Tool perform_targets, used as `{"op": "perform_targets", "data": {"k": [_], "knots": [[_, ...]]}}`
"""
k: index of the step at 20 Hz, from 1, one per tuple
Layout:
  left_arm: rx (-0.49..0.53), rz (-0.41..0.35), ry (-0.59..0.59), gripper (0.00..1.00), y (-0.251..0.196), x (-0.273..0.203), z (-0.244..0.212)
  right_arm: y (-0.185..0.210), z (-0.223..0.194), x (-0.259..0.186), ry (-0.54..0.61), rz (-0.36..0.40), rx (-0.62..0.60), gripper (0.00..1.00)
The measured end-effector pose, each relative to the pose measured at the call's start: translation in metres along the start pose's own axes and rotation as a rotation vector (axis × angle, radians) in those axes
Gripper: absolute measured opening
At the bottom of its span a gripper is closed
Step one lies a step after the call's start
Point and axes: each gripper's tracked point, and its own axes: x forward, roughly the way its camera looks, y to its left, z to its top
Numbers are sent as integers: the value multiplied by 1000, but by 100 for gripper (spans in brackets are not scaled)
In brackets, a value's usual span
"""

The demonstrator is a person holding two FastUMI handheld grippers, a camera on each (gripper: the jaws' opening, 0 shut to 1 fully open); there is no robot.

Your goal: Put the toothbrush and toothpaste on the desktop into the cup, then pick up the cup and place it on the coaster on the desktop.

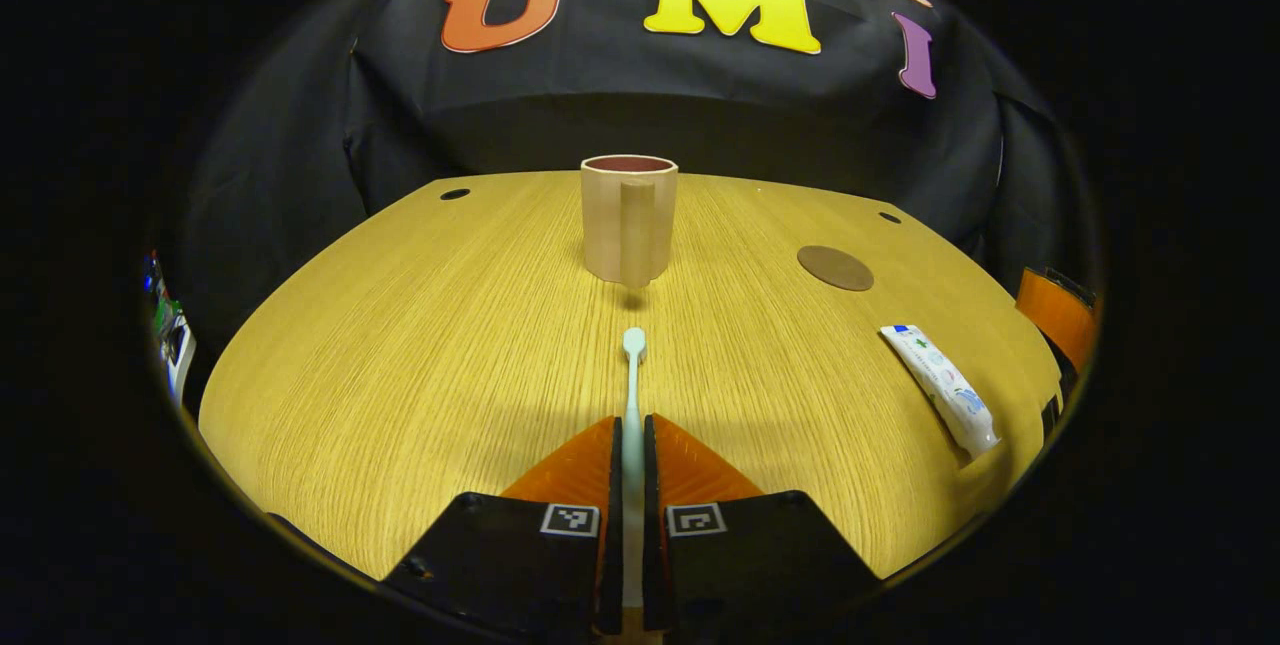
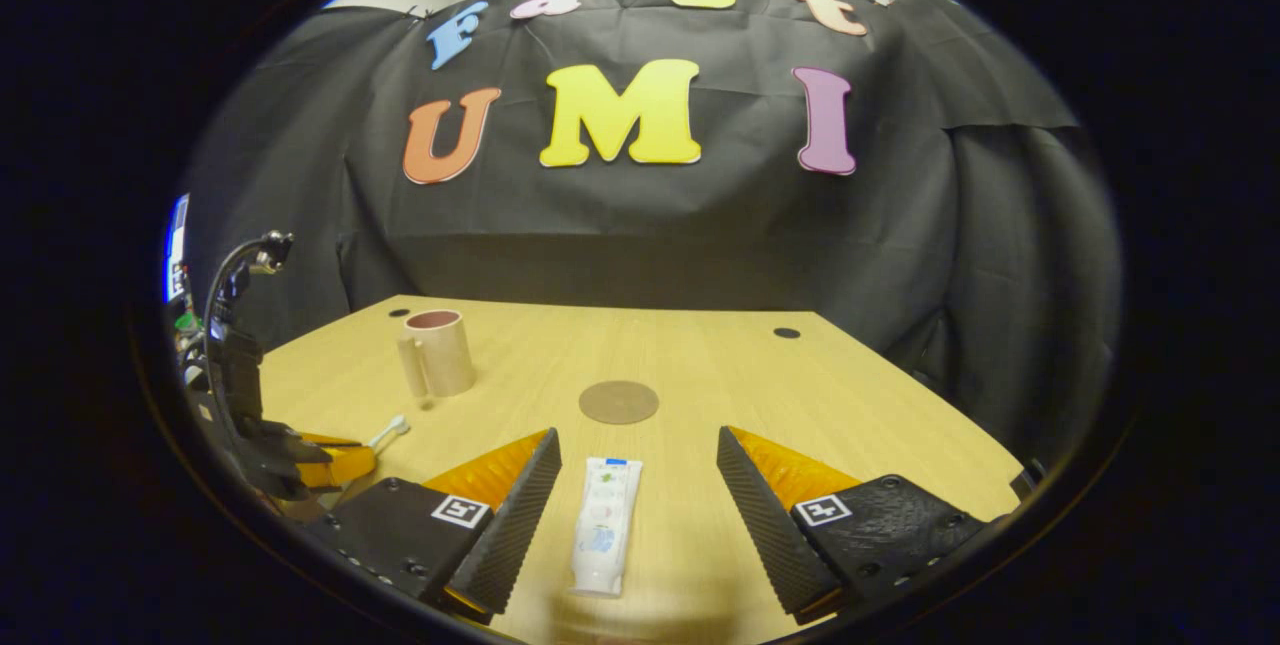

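My left gripper (image 1: 631,425) is shut on a pale toothbrush (image 1: 633,375), whose head points toward the beige cup (image 1: 628,218) standing upright on the wooden desk, handle facing me. A white toothpaste tube (image 1: 942,387) lies flat to the right, and a round brown coaster (image 1: 835,268) sits behind it. In the right gripper view, my right gripper (image 2: 634,460) is open, its fingers on either side of the toothpaste tube (image 2: 604,525) lying on the desk. The coaster (image 2: 618,402) lies just beyond it, the cup (image 2: 438,352) at far left, and the left gripper (image 2: 330,465) holds the toothbrush (image 2: 388,433).
The desk (image 1: 420,345) has small dark cable holes (image 1: 454,194) near its back corners. A black cloth wall stands close behind the desk. Cables and equipment (image 2: 225,325) stand at the left edge in the right gripper view.
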Motion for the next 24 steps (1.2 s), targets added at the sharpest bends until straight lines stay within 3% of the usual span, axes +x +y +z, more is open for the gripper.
{"op": "perform_targets", "data": {"k": [15, 17, 18, 22, 24], "knots": [[17, 27, -257, 9, 8, -54, 71, 25, -54, 37, 210, 31, -24, 95], [1, 25, -287, 9, 12, -62, 85, 26, -64, 42, 245, 24, -40, 87], [3, 28, -305, 9, 15, -68, 92, 29, -68, 43, 261, 32, -43, 77], [10, 40, -363, 9, 22, -81, 118, 33, -84, 40, 315, 41, -59, 74], [0, 27, -372, 9, 22, -84, 126, 32, -89, 38, 332, 39, -56, 66]]}}
